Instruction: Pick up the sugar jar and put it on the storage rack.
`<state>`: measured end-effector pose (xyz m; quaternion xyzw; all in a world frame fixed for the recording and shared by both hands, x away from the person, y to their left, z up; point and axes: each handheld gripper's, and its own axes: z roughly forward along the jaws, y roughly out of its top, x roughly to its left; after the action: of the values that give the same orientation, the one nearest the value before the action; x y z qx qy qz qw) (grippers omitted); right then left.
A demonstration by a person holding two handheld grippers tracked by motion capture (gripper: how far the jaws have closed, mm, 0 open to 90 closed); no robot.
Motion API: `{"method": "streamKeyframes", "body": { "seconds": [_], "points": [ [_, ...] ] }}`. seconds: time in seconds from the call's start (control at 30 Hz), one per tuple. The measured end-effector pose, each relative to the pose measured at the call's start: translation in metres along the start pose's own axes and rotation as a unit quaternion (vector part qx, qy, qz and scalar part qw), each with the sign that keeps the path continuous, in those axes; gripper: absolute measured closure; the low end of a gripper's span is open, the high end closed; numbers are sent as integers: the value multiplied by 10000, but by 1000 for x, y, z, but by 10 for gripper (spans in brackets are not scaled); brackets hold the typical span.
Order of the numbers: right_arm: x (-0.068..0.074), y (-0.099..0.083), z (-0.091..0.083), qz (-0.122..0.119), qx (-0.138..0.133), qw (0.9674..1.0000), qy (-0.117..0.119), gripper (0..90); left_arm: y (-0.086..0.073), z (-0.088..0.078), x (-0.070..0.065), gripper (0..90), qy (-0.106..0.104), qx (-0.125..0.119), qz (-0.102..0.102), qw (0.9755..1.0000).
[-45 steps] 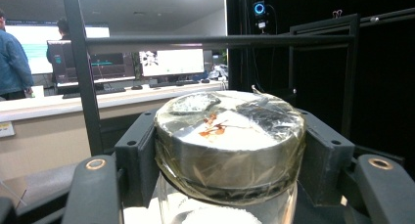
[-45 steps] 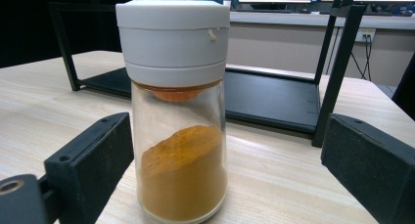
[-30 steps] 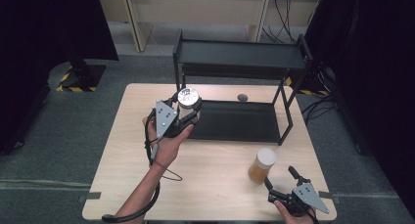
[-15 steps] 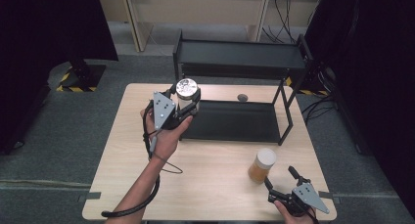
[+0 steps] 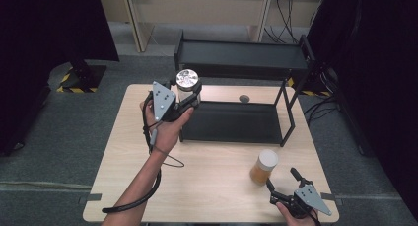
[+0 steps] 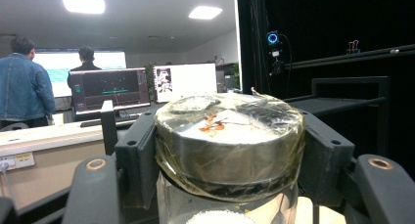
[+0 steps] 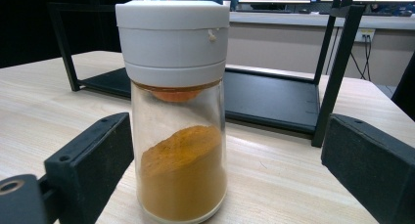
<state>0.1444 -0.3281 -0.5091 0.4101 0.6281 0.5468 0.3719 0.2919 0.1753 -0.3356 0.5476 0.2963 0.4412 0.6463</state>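
Note:
A glass jar with a taped silver lid (image 5: 187, 79) is held in the air at the left end of the black two-tier rack (image 5: 241, 59), about level with its top shelf. My left gripper (image 5: 190, 94) is shut on it just below the lid. In the left gripper view the jar (image 6: 227, 136) sits between both jaws. A spice jar with a white cap and orange powder (image 5: 264, 167) stands on the table at the front right. My right gripper (image 5: 281, 178) is open just in front of it, and in the right gripper view the spice jar (image 7: 178, 116) stands between the spread jaws without touching them.
The wooden table (image 5: 207, 196) carries the rack, whose lower shelf (image 5: 231, 123) is bare. A small dark round object (image 5: 244, 98) lies behind the rack. The left gripper's cable (image 5: 133, 201) loops over the table's front left. Two people (image 6: 29, 87) stand at monitors far off.
My left gripper has carried the silver-lidded jar higher and farther, toward the rack's top shelf. The right gripper and the spice jar have stayed put.

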Motion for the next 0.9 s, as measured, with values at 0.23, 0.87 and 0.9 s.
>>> {"method": "streamKeyframes", "body": {
  "seconds": [0.23,0.87,0.9],
  "points": [
    [0,0,0,-6,0,10000,-3,53,9,8,1,347,3,-20,23,10000],
    [0,0,0,-1,-1,10000,-2,53,36,33,4,347,10,-118,-7,9999],
    [0,0,0,2,-1,10000,0,53,38,35,4,347,17,-125,-9,9999]
  ]
}}
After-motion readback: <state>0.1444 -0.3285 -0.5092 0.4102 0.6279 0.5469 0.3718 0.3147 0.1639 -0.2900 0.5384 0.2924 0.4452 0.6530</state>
